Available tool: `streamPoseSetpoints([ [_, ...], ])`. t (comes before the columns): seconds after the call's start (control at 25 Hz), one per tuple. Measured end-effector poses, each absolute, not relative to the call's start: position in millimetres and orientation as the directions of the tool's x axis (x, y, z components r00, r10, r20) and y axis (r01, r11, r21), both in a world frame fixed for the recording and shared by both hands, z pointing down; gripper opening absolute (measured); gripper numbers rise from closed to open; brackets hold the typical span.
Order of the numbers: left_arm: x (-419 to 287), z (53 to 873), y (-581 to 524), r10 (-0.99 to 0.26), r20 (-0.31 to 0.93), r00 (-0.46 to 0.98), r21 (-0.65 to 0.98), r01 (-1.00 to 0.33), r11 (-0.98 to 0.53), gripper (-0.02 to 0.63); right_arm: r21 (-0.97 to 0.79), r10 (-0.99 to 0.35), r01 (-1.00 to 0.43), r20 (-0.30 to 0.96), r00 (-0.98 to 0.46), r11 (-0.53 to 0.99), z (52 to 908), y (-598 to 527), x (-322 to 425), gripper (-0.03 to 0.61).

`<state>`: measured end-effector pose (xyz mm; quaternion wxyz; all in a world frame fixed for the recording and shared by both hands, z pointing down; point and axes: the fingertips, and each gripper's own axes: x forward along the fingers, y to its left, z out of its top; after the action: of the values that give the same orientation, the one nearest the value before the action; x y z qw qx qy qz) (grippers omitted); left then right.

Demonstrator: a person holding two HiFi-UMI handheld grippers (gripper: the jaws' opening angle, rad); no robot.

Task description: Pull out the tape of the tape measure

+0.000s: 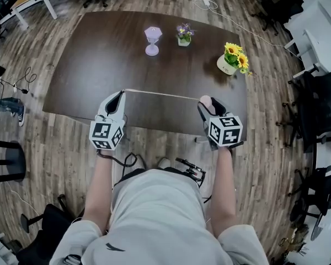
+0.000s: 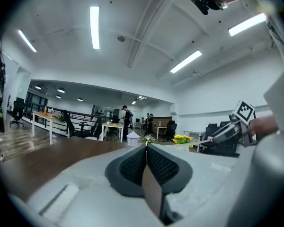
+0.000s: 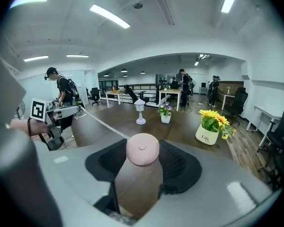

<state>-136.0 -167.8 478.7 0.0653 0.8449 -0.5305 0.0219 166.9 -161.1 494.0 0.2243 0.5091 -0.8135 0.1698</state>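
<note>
The person's grey shirt (image 1: 154, 220) fills the bottom of the head view. Above it, the right hand-held gripper (image 1: 208, 105) clasps the pink tape measure (image 3: 142, 149) between wide-set jaws, which hide its lower part. The tape (image 1: 160, 94) runs taut above the bench (image 1: 99, 59) to the left hand-held gripper (image 1: 120, 95), which is pinched closed on the tape's end. That end is too thin to make out in the left gripper view.

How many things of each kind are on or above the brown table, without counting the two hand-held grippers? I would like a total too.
Flower pots: 2 (sunflower pot, purple-flower pot)
Lamp: 1
Tape measure: 1
Total: 4
</note>
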Motion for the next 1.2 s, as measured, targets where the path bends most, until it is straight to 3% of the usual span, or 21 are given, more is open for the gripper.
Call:
streamPoseSetpoints([
  [0.64, -131, 499, -159, -0.893, 0.108, 0.436, 0.149, -0.896, -0.419, 0.014, -0.006, -0.741, -0.954, 0.629, -0.237, 0.300, 540, -168, 174, 0.216],
  [1.2, -136, 586, -189, -0.848, 0.314, 0.427, 0.190, -0.903, -0.384, 0.014, -0.024, -0.653, -0.948, 0.719, -0.236, 0.317, 603, -169, 169, 0.216],
])
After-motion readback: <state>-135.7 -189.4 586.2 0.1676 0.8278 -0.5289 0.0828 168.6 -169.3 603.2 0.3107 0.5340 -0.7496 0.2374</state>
